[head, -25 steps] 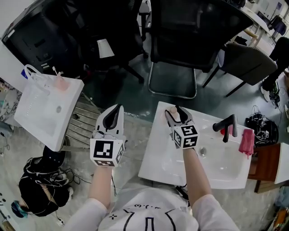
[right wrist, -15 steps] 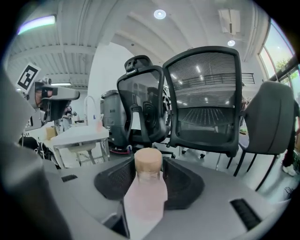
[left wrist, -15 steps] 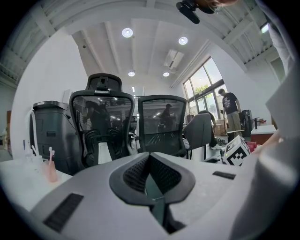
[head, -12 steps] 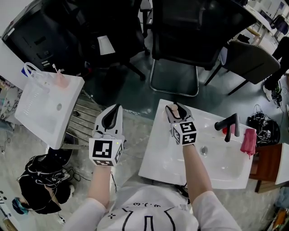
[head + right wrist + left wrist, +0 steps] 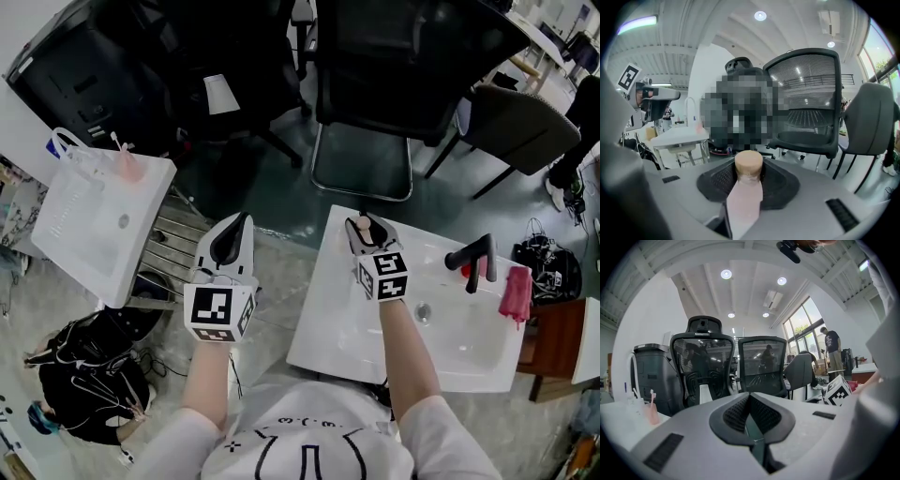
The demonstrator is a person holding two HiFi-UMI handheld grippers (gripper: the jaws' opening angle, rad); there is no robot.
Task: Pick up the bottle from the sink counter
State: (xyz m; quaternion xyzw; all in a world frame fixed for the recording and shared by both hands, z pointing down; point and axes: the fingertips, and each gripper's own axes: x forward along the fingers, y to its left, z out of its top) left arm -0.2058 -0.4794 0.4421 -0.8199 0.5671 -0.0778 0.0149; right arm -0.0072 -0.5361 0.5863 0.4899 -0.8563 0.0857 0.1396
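Observation:
A slim pink bottle (image 5: pixel 361 223) with a tan cap stands at the far left corner of the white sink counter (image 5: pixel 323 309). My right gripper (image 5: pixel 366 231) reaches over that corner, and its jaws are closing on the bottle. In the right gripper view the bottle (image 5: pixel 744 192) fills the gap between the dark pads (image 5: pixel 715 180), which touch its sides, and its cap pokes out past them. My left gripper (image 5: pixel 232 246) hangs left of the counter over the floor. Its jaws meet with nothing between them (image 5: pixel 750 425).
A black faucet (image 5: pixel 473 259) and a pink cloth (image 5: pixel 514 292) are at the counter's right side. A second white basin (image 5: pixel 89 230) with a pink cup (image 5: pixel 127 169) stands at the left. Office chairs (image 5: pixel 375 84) stand beyond the counter, and a black bag (image 5: pixel 84 384) lies on the floor.
The right gripper's jaws have narrowed around the bottle's neck while it held its place at the counter corner. The left gripper has barely moved.

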